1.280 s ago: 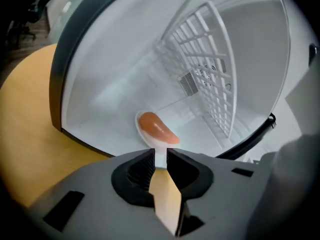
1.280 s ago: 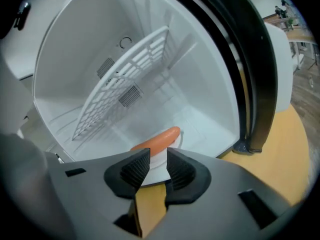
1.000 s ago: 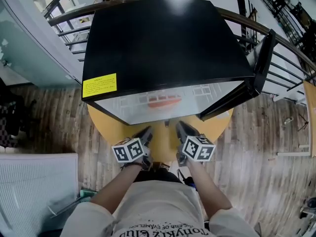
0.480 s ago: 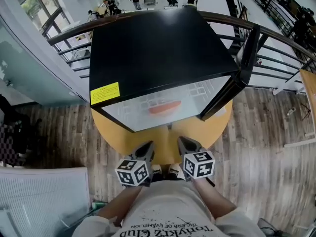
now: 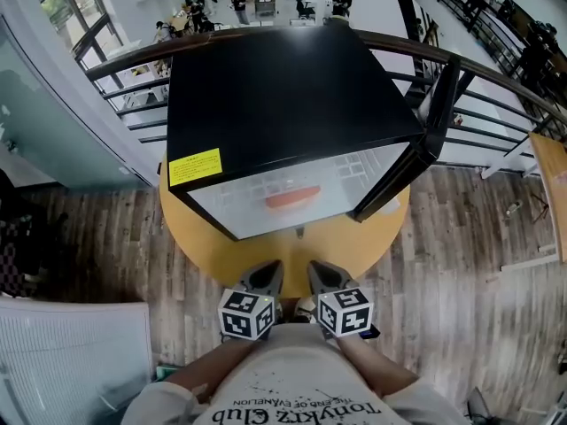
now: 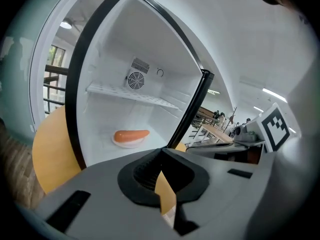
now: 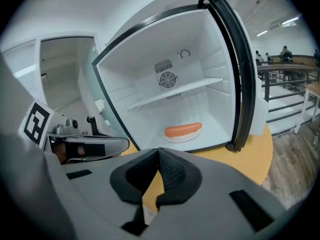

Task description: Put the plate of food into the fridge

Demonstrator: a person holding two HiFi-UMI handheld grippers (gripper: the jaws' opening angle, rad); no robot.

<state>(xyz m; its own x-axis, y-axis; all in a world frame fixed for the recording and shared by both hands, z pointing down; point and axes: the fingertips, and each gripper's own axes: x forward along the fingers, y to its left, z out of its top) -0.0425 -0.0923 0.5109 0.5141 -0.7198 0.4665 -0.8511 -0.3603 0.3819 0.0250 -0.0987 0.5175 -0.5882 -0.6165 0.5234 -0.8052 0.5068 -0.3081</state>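
While the open fridge sits on the yellow table by a railing, plate of food inside, left gripper and right gripper hover clenched, empty.

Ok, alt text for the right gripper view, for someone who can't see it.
A plate with a sausage sits on the floor of an open fridge, below its shelf, door swung wide. The fridge stands on a yellow table; in front, the right hand-held gripper is shut and empty.
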